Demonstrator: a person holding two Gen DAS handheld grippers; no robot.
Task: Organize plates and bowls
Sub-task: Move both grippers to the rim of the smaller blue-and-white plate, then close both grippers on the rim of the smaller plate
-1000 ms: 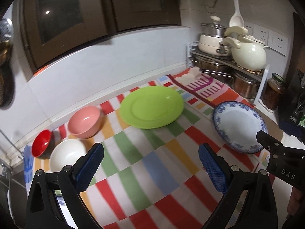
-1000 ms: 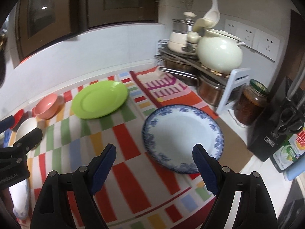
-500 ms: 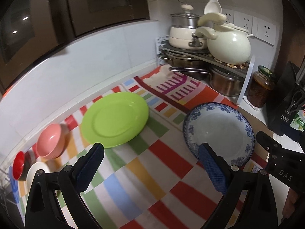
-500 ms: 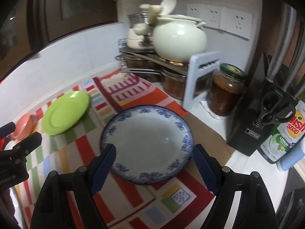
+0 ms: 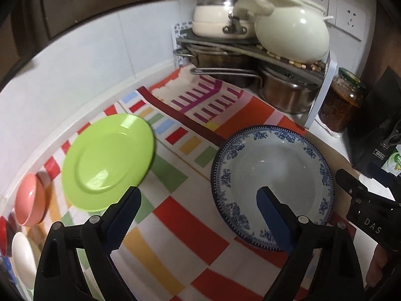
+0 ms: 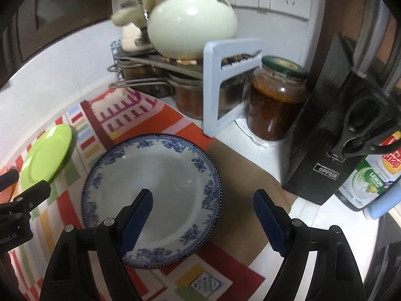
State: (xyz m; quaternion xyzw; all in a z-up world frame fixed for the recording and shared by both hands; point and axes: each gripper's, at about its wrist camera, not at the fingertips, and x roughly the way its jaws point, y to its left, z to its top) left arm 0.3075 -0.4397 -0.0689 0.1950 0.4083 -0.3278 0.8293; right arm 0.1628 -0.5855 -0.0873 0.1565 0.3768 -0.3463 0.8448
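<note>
**Both grippers close in on the blue-rimmed plate**

While a second ago the views took in the whole striped cloth (image 5: 200, 245), both cameras have now swung right and moved in, so the blue-patterned plate (image 6: 160, 183) fills the foreground. Nearest, the right gripper (image 6: 203, 219) hangs spread wide and empty, one fingertip above the plate's well and the other out past its right rim. The left gripper (image 5: 198, 217) is likewise spread, holding nothing, its right finger above the plate's left portion. Farther left lies the green plate (image 5: 107, 160), untouched, and beyond it, at the cloth's far left, sit the pink bowl (image 5: 28, 202) and white bowl (image 5: 21, 258). At the back stands the pot rack (image 5: 250, 47). Judging by this approach, the blue plate is the first pick, probably for stacking with the green one; nothing is sorted yet.
</note>
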